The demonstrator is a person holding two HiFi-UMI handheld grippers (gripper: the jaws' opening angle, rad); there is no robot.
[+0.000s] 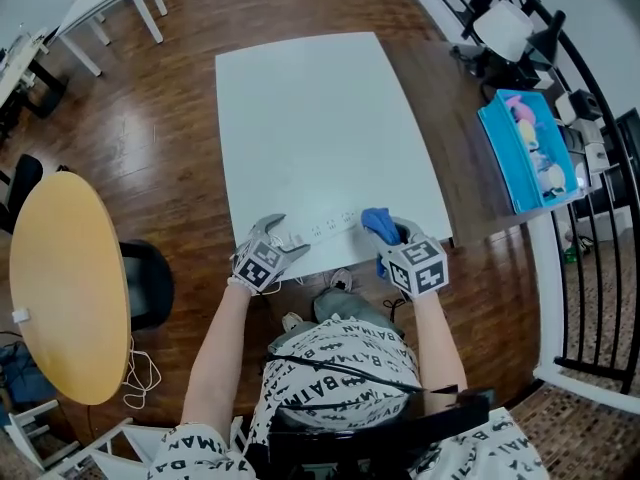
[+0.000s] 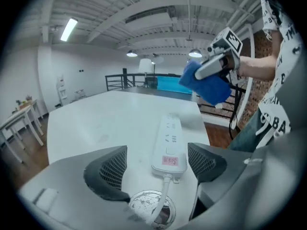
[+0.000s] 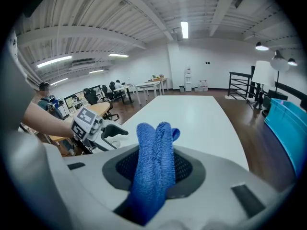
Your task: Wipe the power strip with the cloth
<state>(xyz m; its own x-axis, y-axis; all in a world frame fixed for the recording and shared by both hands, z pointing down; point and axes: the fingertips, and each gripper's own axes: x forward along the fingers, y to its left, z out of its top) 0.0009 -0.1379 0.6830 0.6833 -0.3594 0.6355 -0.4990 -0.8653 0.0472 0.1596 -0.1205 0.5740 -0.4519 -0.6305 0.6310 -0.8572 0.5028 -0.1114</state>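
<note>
Power strip (image 2: 170, 145): a white, oblong unit with rounded corners, lying flat on the white counter (image 1: 320, 118) close to its near edge. Grey socket slots show along its top face. A small pink label (image 2: 169, 160) sits at the cable end; its print is too small to read. A white cable (image 2: 163, 195) leaves that end and drops into a round, scuffed cable port (image 2: 144, 205) set in the counter. No dirt or damage can be made out on the casing.

Left gripper (image 2: 157, 164): fingers (image 2: 111, 169) spread wide, one on each side of the strip's cable end. Neither pad touches the casing, and the strip lies nearer the finger on the picture's right. In the head view this gripper (image 1: 275, 238) is at the strip's left end.

Right gripper (image 3: 154, 169): fingers clamped on a blue terry cloth (image 3: 153, 171), which is folded double and stands up out of the grip in two thick lobes. In the head view the cloth (image 1: 378, 223) is just beside the strip's (image 1: 325, 230) right end. In the left gripper view it hangs above the counter, past the far end of the strip and clear of it.
</note>
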